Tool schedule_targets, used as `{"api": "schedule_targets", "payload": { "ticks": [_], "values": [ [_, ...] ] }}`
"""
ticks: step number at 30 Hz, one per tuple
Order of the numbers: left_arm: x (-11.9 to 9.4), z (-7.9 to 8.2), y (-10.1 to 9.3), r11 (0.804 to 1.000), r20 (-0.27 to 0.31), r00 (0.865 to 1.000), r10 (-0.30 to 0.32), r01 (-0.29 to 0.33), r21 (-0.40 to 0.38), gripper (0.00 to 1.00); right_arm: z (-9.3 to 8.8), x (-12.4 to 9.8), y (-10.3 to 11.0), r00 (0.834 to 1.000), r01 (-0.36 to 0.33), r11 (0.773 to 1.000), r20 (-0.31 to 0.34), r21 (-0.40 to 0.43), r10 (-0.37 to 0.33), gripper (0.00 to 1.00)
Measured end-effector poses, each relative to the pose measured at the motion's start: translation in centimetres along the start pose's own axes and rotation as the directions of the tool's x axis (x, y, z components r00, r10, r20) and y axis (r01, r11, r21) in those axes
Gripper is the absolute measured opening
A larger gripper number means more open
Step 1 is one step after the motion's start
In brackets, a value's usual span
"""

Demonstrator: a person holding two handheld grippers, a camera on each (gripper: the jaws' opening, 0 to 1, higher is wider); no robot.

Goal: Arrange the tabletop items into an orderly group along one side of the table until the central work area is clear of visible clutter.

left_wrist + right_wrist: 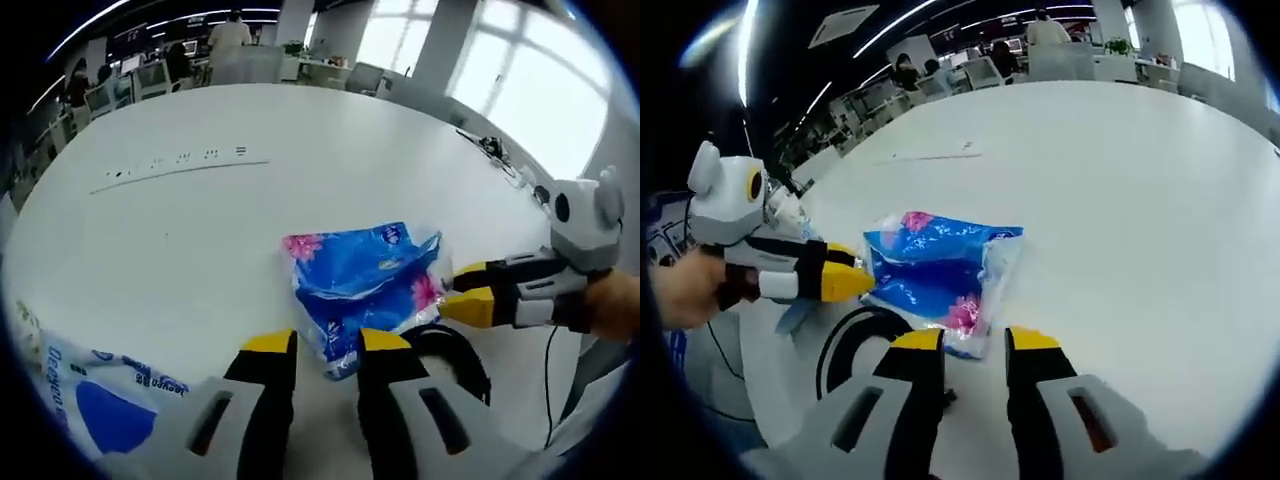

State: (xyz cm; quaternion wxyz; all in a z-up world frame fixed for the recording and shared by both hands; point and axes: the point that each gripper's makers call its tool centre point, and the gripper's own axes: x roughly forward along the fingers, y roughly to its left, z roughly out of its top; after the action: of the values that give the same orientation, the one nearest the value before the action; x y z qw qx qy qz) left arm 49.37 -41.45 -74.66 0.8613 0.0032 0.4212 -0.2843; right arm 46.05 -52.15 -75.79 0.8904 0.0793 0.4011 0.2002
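Blue packet (365, 285) lies just ahead of left gripper (327, 343).

White round table (330, 140) spans foreground, surface bare toward far edge. Faint row of small marks (180, 160) printed across tabletop. Behind table: office desks with monitors (150, 75), people standing and sitting (228, 40). Bright windows (520, 70) at right in left gripper view. Ceiling light strips (890, 25) overhead.

your left gripper (328, 343) and right gripper (975, 340) point toward each other, each with jaws slightly parted, holding nothing; a hand (685, 288) grips the left one.
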Motion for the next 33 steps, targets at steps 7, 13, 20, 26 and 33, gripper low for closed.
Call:
{"api": "schedule_targets", "payload": {
  "ticks": [7,13,20,26,33],
  "values": [
    [-0.9,0.9,0.0,1.0,0.062,0.998,0.023,-0.023,0.014,0.42,-0.5,-1.2,-0.2,1.0,0.013,1.0,0.023,0.018,-0.013,0.33],
    [-2.3,1.6,0.0,0.999,0.118,0.992,0.045,-0.047,0.014,0.76,-0.6,-2.3,0.1,0.998,0.004,0.999,0.059,0.039,-0.006,0.44],
    [-4.1,2.1,0.2,0.999,0.15,0.987,0.051,-0.049,-0.02,0.87,-0.3,-3.6,0.2,0.995,0.017,0.999,0.094,0.034,-0.02,0.61],
    [-5.9,2.0,0.4,0.998,0.173,0.983,0.058,-0.058,-0.01,0.86,-0.2,-4.8,0.8,0.992,0.014,0.998,0.121,0.06,-0.021,0.64],
    [-7.8,1.2,-0.1,0.999,0.186,0.981,0.05,-0.051,0.004,0.85,-1.1,-6.5,1.7,0.989,0.019,0.996,0.144,0.09,-0.032,0.63]
  ]
}}
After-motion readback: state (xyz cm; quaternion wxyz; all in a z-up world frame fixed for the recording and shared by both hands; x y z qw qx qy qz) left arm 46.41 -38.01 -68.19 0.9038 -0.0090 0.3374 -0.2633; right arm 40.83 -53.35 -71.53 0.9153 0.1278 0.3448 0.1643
